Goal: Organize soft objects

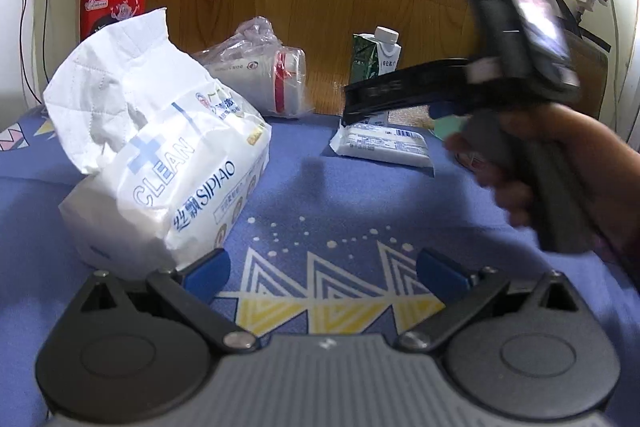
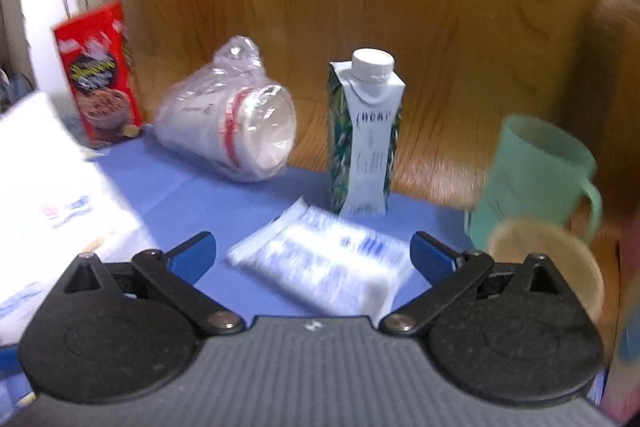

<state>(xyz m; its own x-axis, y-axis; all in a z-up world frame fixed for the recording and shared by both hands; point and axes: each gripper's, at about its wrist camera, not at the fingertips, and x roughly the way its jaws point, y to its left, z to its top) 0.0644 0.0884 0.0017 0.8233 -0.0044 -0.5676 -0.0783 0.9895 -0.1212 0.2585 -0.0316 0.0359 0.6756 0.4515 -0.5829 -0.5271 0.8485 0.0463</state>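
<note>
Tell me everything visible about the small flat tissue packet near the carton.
The small tissue packet is a flat, white, soft-looking plastic-wrapped pack with blue print, too blurred to read. It lies flat on the blue patterned cloth, in front of the upright carton, apart from it as far as can be seen. The right gripper is open, one finger on each side of the packet, not closed on it. In the left wrist view the packet lies under that gripper's black fingers; contact cannot be told.
</note>
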